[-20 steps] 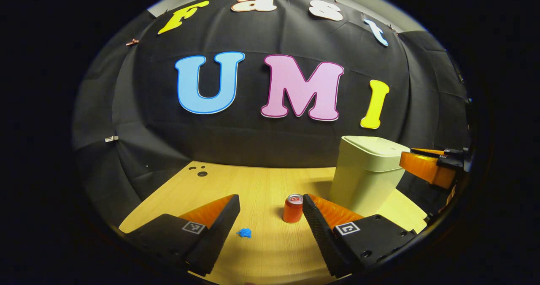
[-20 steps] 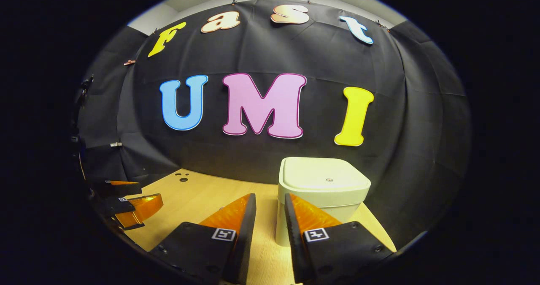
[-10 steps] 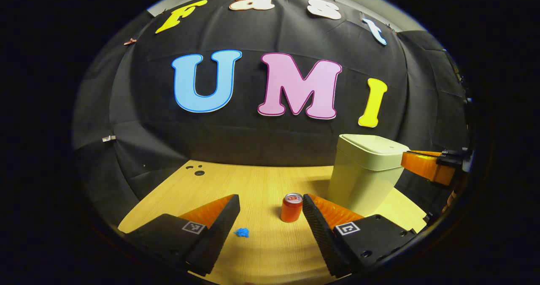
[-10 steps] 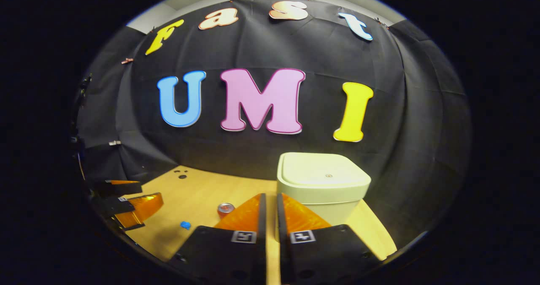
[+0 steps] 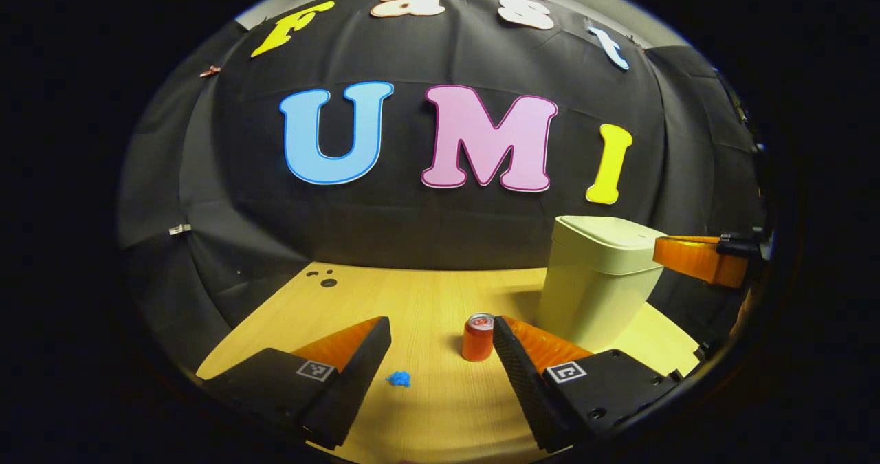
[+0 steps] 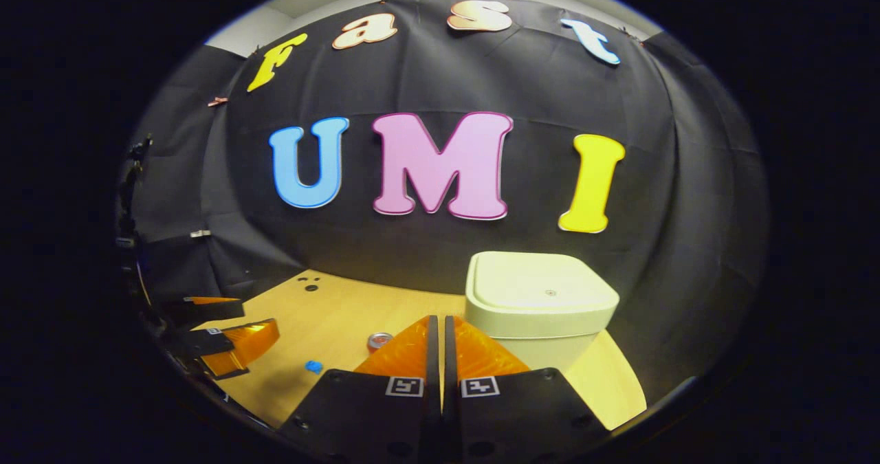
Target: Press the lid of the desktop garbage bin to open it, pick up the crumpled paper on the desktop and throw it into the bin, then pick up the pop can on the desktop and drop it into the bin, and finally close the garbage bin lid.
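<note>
Right tool, fingers pressed together on nothing, hangs just in front of the bin, a little below its lid; in the left gripper view the same tool reaches in beside the bin's upper edge, and whether it touches the lid cannot be told. Left tool is spread wide and empty above the tabletop, well clear of the bin. Seen from the right tool's side, the left tool sits far out from the bin, apart from everything.

Lid lies flat and closed on the bin, so the opening press does not look finished. Paper, a small blue wad, rests on the tabletop well to the side of the bin, low between the left tool's fingers in that view. Can stands upright nearer the bin, just beside the left tool's inner finger.

By this showing, none of the four steps is complete: lid to open, paper to drop, can to drop, lid to close again.
</note>
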Tool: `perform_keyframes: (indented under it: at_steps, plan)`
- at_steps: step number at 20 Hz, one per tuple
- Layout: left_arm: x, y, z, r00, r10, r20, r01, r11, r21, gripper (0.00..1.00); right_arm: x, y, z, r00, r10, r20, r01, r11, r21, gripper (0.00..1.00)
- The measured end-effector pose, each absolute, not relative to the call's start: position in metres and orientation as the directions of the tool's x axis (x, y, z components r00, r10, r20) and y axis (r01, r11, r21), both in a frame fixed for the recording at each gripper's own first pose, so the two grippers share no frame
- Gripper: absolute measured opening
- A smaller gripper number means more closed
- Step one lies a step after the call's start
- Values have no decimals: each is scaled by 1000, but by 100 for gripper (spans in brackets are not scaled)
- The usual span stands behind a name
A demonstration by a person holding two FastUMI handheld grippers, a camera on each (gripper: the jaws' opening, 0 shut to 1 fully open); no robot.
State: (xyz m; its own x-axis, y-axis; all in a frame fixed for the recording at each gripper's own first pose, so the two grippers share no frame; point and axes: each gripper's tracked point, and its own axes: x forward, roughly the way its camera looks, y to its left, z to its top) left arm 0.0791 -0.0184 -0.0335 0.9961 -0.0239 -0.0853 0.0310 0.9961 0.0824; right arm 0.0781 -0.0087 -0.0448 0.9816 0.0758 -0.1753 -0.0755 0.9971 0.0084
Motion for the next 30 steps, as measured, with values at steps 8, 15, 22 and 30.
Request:
perform_keyframes:
  at_steps: [8, 15, 22, 30]
  plan:
    - [82, -21, -40, 994, -28, -107, 39, 994, 98, 96, 99, -40, -23, 982, 40, -185, -35, 999, 35, 5]
    - [87, -18, -50, 991, -17, -135, 28, 996, 86, 96, 134, -88, -3, 986, -38, -162, 44, 998, 33, 5]
    - [92, -6, -54, 988, 31, -150, -16, 995, 102, 96, 162, -133, -19, 972, -130, -195, 141, 989, 40, 5]
    - [98, -4, -64, 982, 42, -182, -25, 995, 98, 96, 183, -148, -39, 960, -164, -226, 172, 985, 18, 5]
